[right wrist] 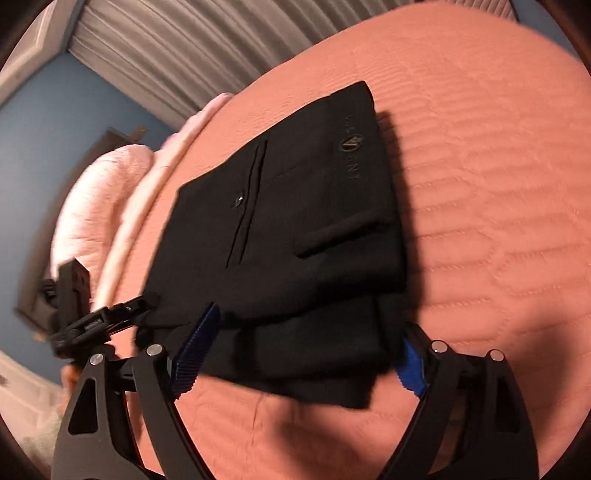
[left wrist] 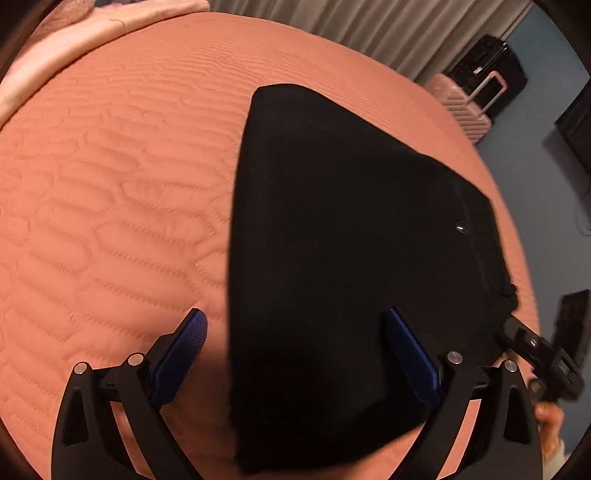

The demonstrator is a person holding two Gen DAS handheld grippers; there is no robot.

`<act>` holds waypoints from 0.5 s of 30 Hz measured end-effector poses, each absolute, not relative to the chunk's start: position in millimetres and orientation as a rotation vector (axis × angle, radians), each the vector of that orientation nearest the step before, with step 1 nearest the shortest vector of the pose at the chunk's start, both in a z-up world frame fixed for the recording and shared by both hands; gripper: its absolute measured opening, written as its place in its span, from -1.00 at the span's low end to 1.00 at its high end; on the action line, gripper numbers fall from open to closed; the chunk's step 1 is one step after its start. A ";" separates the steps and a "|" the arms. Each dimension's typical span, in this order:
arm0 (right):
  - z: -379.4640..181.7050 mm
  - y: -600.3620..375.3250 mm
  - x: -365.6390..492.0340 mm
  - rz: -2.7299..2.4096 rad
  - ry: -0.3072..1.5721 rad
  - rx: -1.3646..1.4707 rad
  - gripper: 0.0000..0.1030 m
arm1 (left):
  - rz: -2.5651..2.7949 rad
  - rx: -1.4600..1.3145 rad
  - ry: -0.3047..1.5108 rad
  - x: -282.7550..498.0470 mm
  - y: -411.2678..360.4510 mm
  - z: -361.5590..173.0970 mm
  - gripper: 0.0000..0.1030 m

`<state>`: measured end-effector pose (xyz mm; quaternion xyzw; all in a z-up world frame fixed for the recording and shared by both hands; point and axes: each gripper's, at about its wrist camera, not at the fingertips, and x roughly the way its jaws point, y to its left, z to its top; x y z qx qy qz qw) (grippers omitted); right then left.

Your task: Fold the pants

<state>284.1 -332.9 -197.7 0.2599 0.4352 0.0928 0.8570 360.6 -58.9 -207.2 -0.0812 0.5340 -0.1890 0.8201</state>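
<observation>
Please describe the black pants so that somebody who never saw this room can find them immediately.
Look at the big bed with the salmon quilted cover. On it, near the edge toward the grey curtain, lie the black pants, folded into a flat stack. They are the only dark thing on the cover, with a slit pocket and small shiny button on top.

I see the folded pants [left wrist: 343, 258] lying flat on the bed [left wrist: 110, 206], near its right-hand edge in my left view. My left gripper [left wrist: 295, 354] hangs over their near end, one finger over the bedspread and one over the cloth. My right gripper [right wrist: 310, 343] straddles their near edge (I cannot tell whether it touches). Beyond the bed stand the curtains [left wrist: 369, 33], two suitcases [left wrist: 465, 107] beside them, and pillows [right wrist: 99, 206] lie at the bed's far left in the right view.
</observation>
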 end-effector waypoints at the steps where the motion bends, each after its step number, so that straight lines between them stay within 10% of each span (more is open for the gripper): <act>1: -198.8 -333.4 287.3 0.163 0.916 0.555 0.28 | -0.388 -0.172 1.144 363.4 -57.9 -206.4 0.81; 2: -200.0 -341.5 287.2 0.171 0.915 0.618 -0.30 | -0.383 -0.206 1.160 364.3 -55.0 -203.4 0.49; 6: -183.7 -341.9 263.4 0.181 0.908 0.636 -0.58 | -0.417 -0.260 1.188 344.3 -32.7 -189.2 -0.61; 15: -168.2 -304.9 128.8 0.249 0.994 0.625 -0.61 | -0.423 -0.252 1.275 198.8 23.6 -175.7 -0.67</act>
